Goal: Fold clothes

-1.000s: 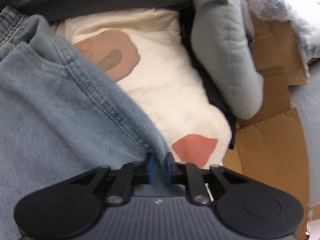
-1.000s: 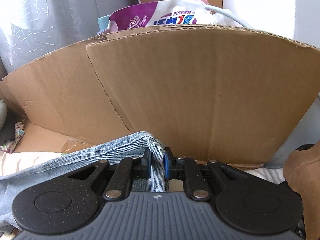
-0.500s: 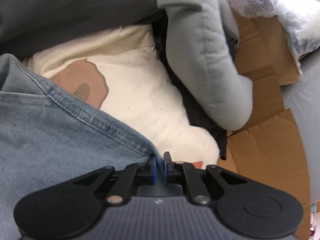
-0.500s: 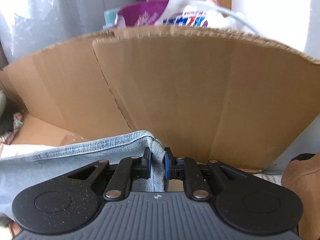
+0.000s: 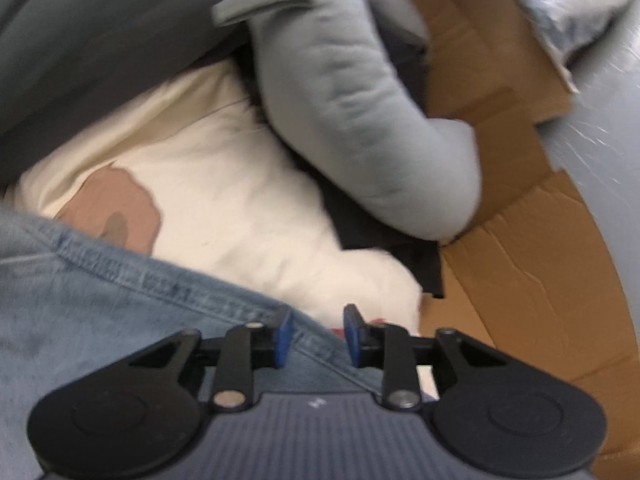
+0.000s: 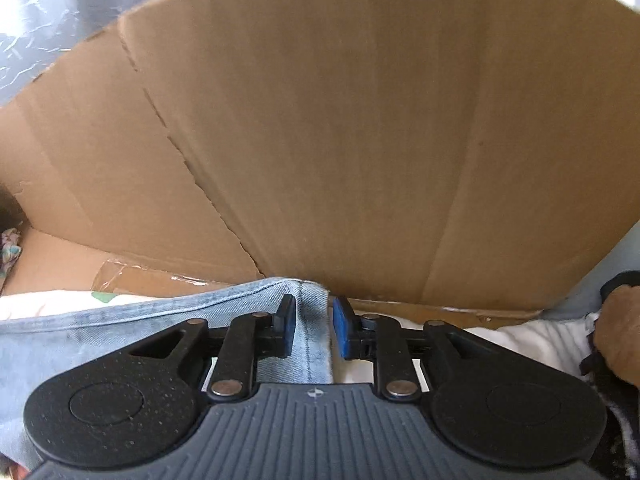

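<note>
At the bottom of both wrist views I am letting go of the jeans (image 5: 100, 320): the left gripper (image 5: 316, 336) and right gripper (image 6: 314, 326) are both opening, pads parting from the denim hem lying between them. I am judging it best to withdraw straight back, so the fold is not dragged across the cream garment (image 5: 224, 200) beyond. Farther off, the cardboard wall (image 6: 340, 128) is filling the frame, and I am reading no brand or writing anywhere.

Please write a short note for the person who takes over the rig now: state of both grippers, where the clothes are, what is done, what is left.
Left gripper: jaws opening, the jeans edge lies between the pads, no longer pinched.
Right gripper: jaws opening, the jeans' seamed corner between them, pads just off it.
Jeans lie over the cream printed garment, in front of the cardboard.
Grey sweatshirt lies beyond, unfolded.
Done: this fold is laid down and is being released.
Left: withdraw, finish the jeans, then other clothes.
</note>
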Demonstrator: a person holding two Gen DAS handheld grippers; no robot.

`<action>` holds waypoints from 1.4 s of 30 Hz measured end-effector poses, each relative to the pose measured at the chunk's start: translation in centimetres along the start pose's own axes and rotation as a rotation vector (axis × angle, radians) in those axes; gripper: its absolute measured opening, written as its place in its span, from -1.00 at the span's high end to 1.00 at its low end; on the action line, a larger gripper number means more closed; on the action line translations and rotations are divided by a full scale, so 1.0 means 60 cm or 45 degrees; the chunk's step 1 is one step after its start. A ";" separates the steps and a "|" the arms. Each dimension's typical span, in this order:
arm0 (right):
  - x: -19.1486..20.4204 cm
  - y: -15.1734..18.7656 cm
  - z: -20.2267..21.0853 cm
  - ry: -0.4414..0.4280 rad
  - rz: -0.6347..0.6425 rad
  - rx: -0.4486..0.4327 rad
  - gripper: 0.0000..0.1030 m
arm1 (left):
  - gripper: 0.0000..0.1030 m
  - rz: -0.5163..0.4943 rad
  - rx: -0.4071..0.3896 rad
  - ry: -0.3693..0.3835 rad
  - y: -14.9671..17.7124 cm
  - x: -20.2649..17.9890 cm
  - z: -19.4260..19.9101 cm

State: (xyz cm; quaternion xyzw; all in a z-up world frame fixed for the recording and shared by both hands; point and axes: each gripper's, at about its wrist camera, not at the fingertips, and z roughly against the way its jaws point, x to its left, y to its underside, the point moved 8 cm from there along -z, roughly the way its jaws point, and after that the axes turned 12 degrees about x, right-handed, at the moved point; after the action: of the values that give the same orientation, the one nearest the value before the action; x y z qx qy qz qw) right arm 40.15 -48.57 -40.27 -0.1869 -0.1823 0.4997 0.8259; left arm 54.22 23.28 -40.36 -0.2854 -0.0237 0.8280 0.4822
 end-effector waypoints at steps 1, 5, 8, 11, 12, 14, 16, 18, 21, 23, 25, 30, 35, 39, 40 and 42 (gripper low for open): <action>0.001 0.003 0.005 -0.003 0.001 -0.001 0.58 | 0.31 -0.018 0.007 0.009 0.003 -0.004 0.000; -0.002 0.019 0.013 -0.032 -0.036 0.009 0.32 | 0.31 -0.087 0.035 0.013 0.015 -0.024 -0.007; -0.010 0.045 0.024 -0.066 -0.064 0.044 0.30 | 0.31 -0.133 0.056 0.015 0.033 -0.034 -0.006; -0.016 0.075 0.033 -0.093 -0.072 0.090 0.30 | 0.31 -0.170 0.094 0.016 0.059 -0.041 0.007; -0.017 0.085 0.037 -0.104 -0.083 0.105 0.29 | 0.29 -0.186 0.109 0.014 0.067 -0.042 0.009; -0.017 0.106 0.046 -0.127 -0.115 0.133 0.27 | 0.29 -0.222 0.149 0.017 0.079 -0.046 0.011; -0.017 0.123 0.053 -0.131 -0.141 0.154 0.27 | 0.29 -0.260 0.174 0.006 0.092 -0.049 0.017; -0.020 0.138 0.063 -0.135 -0.166 0.167 0.27 | 0.26 -0.282 0.190 -0.007 0.104 -0.050 0.028; -0.024 0.157 0.078 -0.153 -0.193 0.175 0.25 | 0.20 -0.302 0.225 -0.019 0.128 -0.049 0.042; -0.022 0.171 0.079 -0.155 -0.208 0.186 0.24 | 0.17 -0.339 0.247 -0.040 0.147 -0.049 0.054; -0.024 0.182 0.076 -0.157 -0.232 0.199 0.24 | 0.15 -0.363 0.264 -0.054 0.166 -0.045 0.068; -0.027 0.213 0.056 -0.180 -0.311 0.234 0.24 | 0.10 -0.357 0.293 -0.058 0.210 -0.024 0.107; -0.018 0.222 0.051 -0.208 -0.333 0.255 0.24 | 0.05 -0.347 0.289 -0.104 0.248 0.016 0.143; -0.011 0.214 0.066 -0.213 -0.310 0.251 0.24 | 0.04 -0.240 0.280 -0.087 0.271 0.052 0.154; -0.012 0.211 0.070 -0.215 -0.314 0.250 0.24 | 0.04 -0.216 0.277 -0.083 0.276 0.059 0.155; -0.013 0.208 0.073 -0.214 -0.320 0.258 0.24 | 0.04 -0.193 0.268 -0.071 0.284 0.068 0.155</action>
State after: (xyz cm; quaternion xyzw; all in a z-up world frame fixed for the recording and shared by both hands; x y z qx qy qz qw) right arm 28.21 -43.31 -42.69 -0.0361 -0.2213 0.4221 0.8784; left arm 34.73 19.71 -39.79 -0.2075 0.0284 0.7946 0.5699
